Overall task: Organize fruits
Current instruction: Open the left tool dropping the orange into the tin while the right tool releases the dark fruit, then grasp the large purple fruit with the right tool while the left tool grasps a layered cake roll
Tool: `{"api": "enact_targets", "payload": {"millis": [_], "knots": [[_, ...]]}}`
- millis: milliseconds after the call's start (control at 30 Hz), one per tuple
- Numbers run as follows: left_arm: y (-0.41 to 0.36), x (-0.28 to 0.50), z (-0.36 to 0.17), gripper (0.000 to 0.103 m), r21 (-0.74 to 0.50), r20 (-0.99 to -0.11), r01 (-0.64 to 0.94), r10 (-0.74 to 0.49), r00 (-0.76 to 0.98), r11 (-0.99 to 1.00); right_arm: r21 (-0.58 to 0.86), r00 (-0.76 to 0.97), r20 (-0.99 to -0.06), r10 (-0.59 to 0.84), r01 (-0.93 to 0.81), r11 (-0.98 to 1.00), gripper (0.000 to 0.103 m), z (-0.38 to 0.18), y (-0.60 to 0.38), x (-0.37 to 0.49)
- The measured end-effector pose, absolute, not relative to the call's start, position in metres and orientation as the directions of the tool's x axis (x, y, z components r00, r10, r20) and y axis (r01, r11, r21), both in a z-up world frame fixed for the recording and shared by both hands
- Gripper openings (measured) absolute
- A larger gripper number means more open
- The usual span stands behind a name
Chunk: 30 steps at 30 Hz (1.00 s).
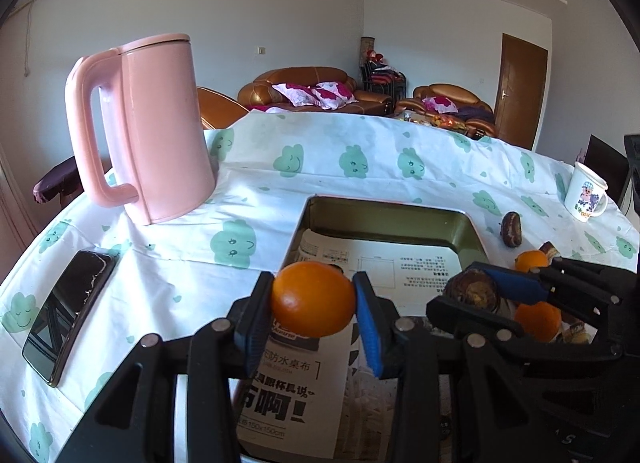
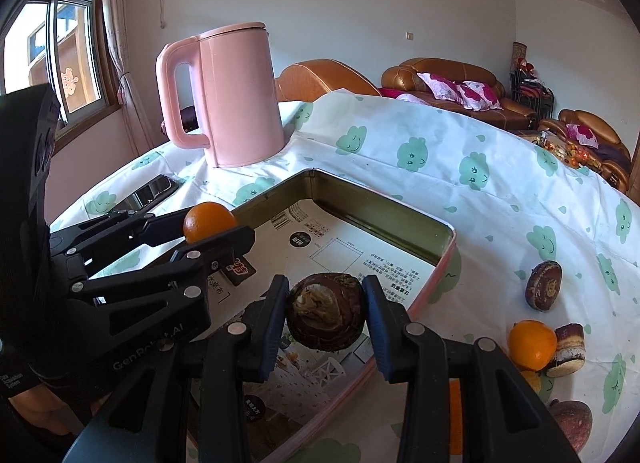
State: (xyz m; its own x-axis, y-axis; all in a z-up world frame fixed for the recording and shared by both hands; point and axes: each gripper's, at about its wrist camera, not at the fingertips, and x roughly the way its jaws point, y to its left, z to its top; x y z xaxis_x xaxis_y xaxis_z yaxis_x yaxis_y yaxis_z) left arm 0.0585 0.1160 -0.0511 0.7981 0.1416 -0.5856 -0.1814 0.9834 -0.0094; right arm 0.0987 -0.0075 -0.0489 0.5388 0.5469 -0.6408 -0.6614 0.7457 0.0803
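My left gripper [image 1: 314,303] is shut on an orange [image 1: 313,299] and holds it above the near left part of a metal tray [image 1: 384,209] lined with printed paper. My right gripper [image 2: 326,313] is shut on a dark brown round fruit [image 2: 326,313] above the tray's near right part [image 2: 448,247]. Each gripper shows in the other's view, the right one [image 1: 476,291] and the left one [image 2: 210,223]. More fruits lie on the cloth right of the tray: an orange [image 2: 532,345], a brown fruit [image 2: 544,291], a cut brown piece [image 2: 568,349].
A pink kettle [image 1: 156,131] stands behind the tray to the left. A phone [image 1: 70,313] lies at the left table edge. A white mug [image 1: 586,191] stands far right. The table has a cloud-print cloth [image 2: 460,167]. A reddish fruit [image 2: 572,421] lies near the front right.
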Motion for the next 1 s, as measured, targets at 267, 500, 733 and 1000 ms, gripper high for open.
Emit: {"api": "enact_targets", "payload": {"millis": [267,500,733,1000], "knots": [[0.121,0.039,-0.041,0.085,-0.036,-0.546,-0.219,0.164,0.822,0.975,0.076,0.586,-0.588,0.558,-0.647,0.759,0.076,-0.033,-0.035,0.081],[0.080,0.026,-0.024,0.096,-0.046,-0.496,-0.142,0.101,0.862,0.989,-0.001,0.741,-0.554,0.379,-0.456,0.890,0.077,-0.023,-0.127,0.067],[0.024,0.033,-0.030,0.099,-0.006,-0.514,-0.046,0.036,0.857,0.999,0.035,0.730,-0.631,0.261,-0.310,0.950,0.077,-0.051,-0.174,0.091],[-0.003,0.036,-0.040,0.099,0.009,-0.545,0.000,0.005,0.839,1.000,0.122,0.624,-0.716,0.313,-0.329,0.936,0.070,-0.070,-0.175,0.115]]}}
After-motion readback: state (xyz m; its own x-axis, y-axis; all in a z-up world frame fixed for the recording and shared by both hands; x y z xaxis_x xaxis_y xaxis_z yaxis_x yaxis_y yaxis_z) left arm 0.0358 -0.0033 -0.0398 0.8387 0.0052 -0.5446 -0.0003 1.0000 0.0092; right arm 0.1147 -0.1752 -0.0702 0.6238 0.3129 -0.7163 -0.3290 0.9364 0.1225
